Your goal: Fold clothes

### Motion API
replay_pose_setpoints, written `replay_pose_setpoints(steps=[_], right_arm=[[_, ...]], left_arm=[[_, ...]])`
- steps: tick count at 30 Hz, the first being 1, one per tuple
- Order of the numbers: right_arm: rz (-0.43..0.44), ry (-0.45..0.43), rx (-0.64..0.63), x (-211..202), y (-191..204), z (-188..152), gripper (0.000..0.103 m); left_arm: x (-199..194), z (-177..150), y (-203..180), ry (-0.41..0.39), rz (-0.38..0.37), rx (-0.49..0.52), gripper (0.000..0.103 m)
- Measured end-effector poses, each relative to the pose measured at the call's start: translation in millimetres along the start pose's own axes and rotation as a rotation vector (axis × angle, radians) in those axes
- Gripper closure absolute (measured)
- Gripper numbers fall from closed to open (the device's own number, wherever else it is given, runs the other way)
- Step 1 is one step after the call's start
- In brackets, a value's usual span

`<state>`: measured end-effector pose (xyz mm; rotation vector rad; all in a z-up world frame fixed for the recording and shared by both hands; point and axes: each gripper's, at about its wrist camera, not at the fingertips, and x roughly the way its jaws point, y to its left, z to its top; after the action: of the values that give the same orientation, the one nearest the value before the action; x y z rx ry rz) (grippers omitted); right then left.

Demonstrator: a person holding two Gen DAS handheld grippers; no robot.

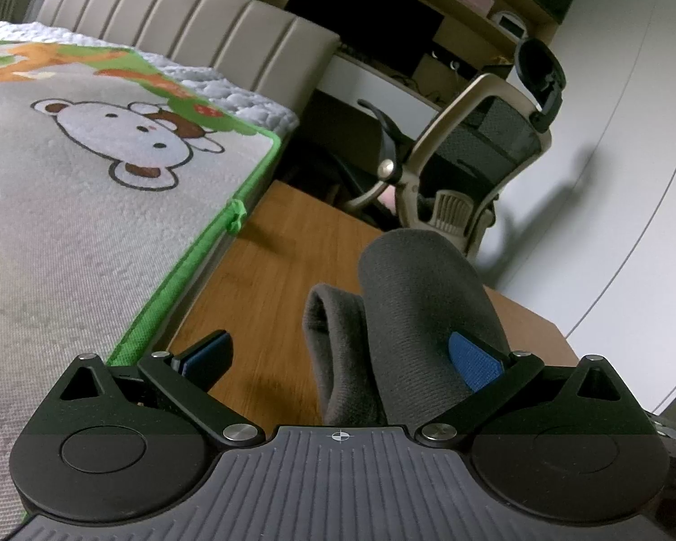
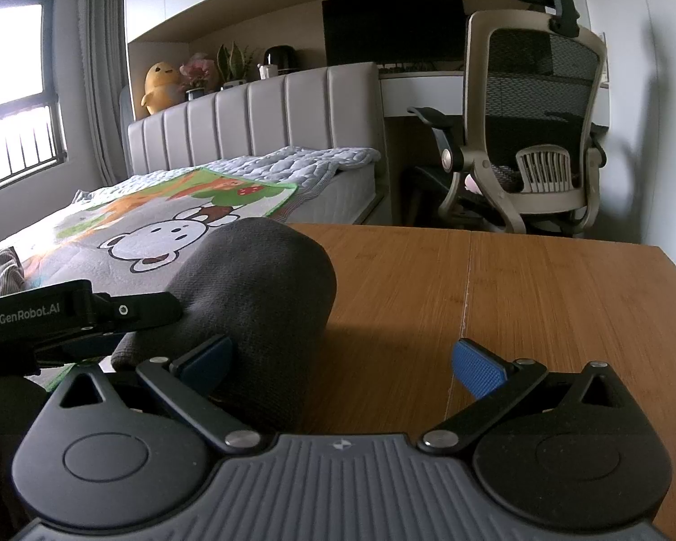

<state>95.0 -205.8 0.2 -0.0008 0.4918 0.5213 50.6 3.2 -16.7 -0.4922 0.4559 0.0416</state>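
The left gripper point(image 1: 342, 356) hangs released, its blue pads spread wide, with a dark grey garment point(image 1: 410, 315) bulging up between them; the cloth leans against the right pad point(image 1: 475, 360), while the left pad stands apart from it, so nothing is pinched. The right gripper point(image 2: 342, 360) is likewise spread open over the bare wooden desk point(image 2: 518, 293), its left pad point(image 2: 207, 356) just touching the near side of the same grey garment point(image 2: 257, 279), its right pad point(image 2: 477, 367) well clear above the wood. The garment sits on the near left part of the desk as a rounded, rolled-over hump with a smaller fold beside it. The left gripper's black body point(image 2: 67, 315) reaches in from the left edge in the right wrist view. Just beyond the desk's left side lies a bed point(image 2: 266, 112) with a padded headboard, covered by a cartoon-bear blanket point(image 1: 90, 180) edged in green. Far off to the right stands a mesh office chair point(image 2: 532, 135) before a white desk with a dark monitor point(image 2: 392, 27).
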Motion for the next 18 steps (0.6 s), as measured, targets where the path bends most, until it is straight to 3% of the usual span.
replay_pose_setpoints(steps=[18], right_arm=[[0.006, 0.003, 0.01, 0.9, -2.2, 0.6, 0.0]], left_arm=[[0.4, 0.8, 1.1, 0.001, -0.001, 0.0, 0.0]])
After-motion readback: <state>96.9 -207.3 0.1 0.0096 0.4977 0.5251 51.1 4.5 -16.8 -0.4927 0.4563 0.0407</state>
